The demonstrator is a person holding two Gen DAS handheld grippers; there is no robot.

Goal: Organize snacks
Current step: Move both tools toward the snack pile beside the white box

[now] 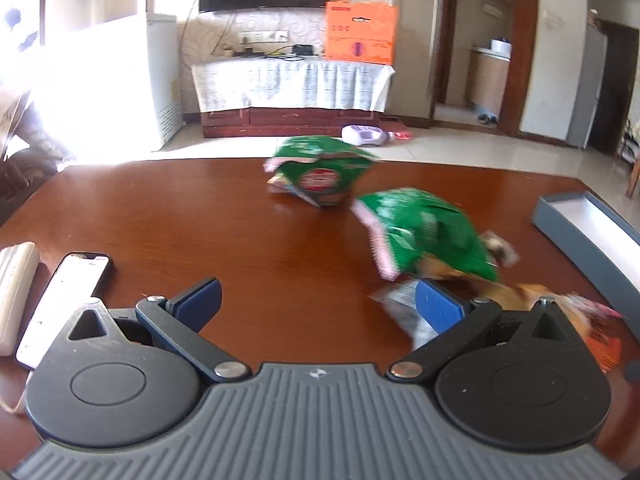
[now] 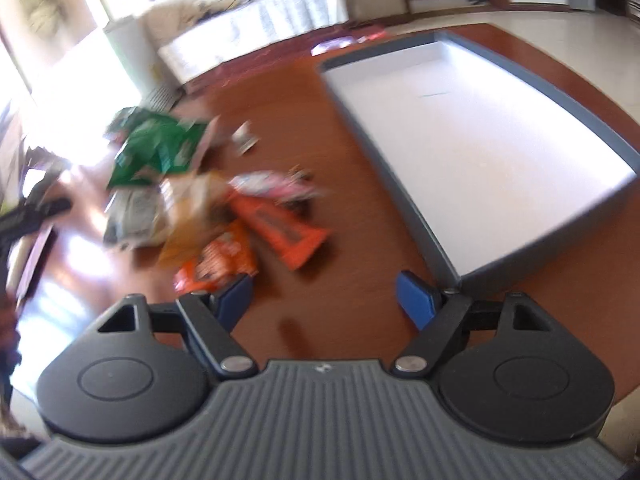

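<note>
Two green snack bags lie on the brown table: one far back [image 1: 320,174], one nearer at right [image 1: 428,232] on top of a heap of smaller packets [image 1: 560,308]. My left gripper [image 1: 318,304] hovers open above bare wood, left of that heap, nothing between its blue pads. In the right wrist view the heap shows green bags [image 2: 160,146], a tan packet [image 2: 192,216] and orange packets [image 2: 280,230]. My right gripper [image 2: 324,298] stands open over the table with nothing between its jaws, just right of an orange packet [image 2: 218,264]. A grey tray [image 2: 420,216] with a white floor lies to its right.
A phone [image 1: 66,300] and a white object [image 1: 14,276] lie at the table's near left. The tray's grey wall [image 1: 568,240] shows at the right edge. Beyond the table are a TV cabinet [image 1: 292,88], an orange box [image 1: 360,32] and tiled floor.
</note>
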